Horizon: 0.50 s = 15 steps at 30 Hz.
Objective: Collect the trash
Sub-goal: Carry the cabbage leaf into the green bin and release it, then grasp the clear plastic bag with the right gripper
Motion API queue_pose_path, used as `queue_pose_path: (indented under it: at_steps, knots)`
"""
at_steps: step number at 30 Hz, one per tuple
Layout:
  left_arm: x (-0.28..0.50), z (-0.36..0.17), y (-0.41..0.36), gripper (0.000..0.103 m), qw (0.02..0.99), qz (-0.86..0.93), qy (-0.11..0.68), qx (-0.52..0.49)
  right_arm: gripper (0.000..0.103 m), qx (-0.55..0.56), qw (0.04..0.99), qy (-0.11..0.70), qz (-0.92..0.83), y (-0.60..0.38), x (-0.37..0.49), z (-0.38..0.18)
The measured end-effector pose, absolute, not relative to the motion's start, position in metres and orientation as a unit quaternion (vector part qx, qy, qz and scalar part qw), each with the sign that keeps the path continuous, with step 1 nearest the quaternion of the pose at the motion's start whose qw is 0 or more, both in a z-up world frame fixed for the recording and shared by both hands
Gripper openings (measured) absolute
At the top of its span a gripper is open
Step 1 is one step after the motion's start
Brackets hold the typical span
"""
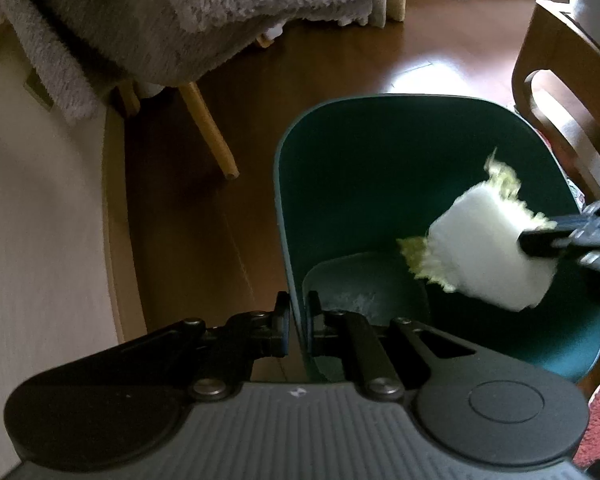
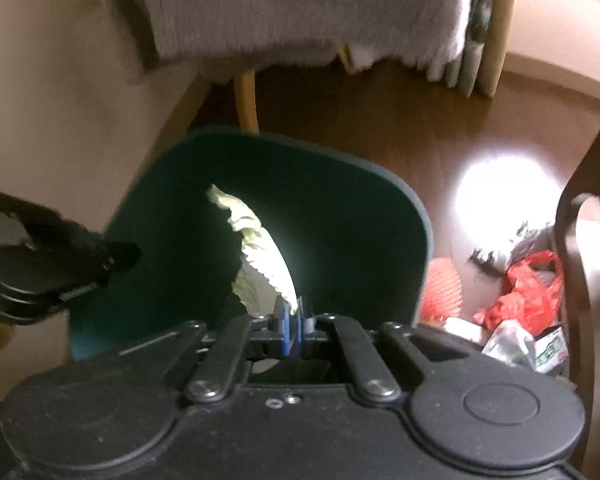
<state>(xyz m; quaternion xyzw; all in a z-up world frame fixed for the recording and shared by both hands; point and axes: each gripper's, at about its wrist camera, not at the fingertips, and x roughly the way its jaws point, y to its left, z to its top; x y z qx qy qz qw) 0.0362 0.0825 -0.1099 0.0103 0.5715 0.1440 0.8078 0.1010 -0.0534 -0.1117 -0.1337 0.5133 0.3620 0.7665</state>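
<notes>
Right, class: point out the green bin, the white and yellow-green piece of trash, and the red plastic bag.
green bin (image 1: 360, 152): left wrist view, inner back wall.
white and yellow-green trash (image 1: 484, 248): left wrist view, its white middle.
red plastic bag (image 2: 528, 292): right wrist view, middle of the crumpled bag.

Grey fluffy blanket (image 1: 188, 4) draped over wooden-legged chair (image 1: 210, 128); dark wood floor (image 1: 340, 60).

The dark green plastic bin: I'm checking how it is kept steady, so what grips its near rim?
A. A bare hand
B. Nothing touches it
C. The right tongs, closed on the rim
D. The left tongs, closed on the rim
D: in the left wrist view the left tongs clamp the near wall of the dark green plastic bin, while the right tongs hold a white and yellow-green leafy piece over its opening.
</notes>
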Motion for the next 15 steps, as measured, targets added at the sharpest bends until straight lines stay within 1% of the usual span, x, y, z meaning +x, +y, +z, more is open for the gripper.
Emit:
queue_pose_path:
  at_steps: [3, 5, 8, 12, 15]
  knots:
    - [0.036, -0.111, 0.084, 0.006, 0.805, 0.147, 0.575, 0.008, 0.006, -0.154, 0.747, 0.534, 0.365, -0.05, 0.098, -0.122]
    - [0.035, -0.112, 0.084, 0.006, 0.803, 0.149, 0.577, 0.009, 0.018, -0.147, 0.742, 0.543, 0.364, -0.054, 0.097, -0.124]
    - [0.034, -0.112, 0.083, 0.006, 0.801, 0.151, 0.58, 0.008, 0.02, -0.141, 0.741, 0.545, 0.367, -0.063, 0.095, -0.119]
    - [0.037, -0.111, 0.082, 0.005, 0.799, 0.15, 0.582, 0.007, 0.025, -0.121, 0.749, 0.533, 0.374, -0.085, 0.093, -0.094]
    - [0.041, -0.106, 0.079, 0.004, 0.802, 0.156, 0.576, 0.019, 0.034, -0.107, 0.772, 0.511, 0.364, -0.118, 0.098, -0.065]
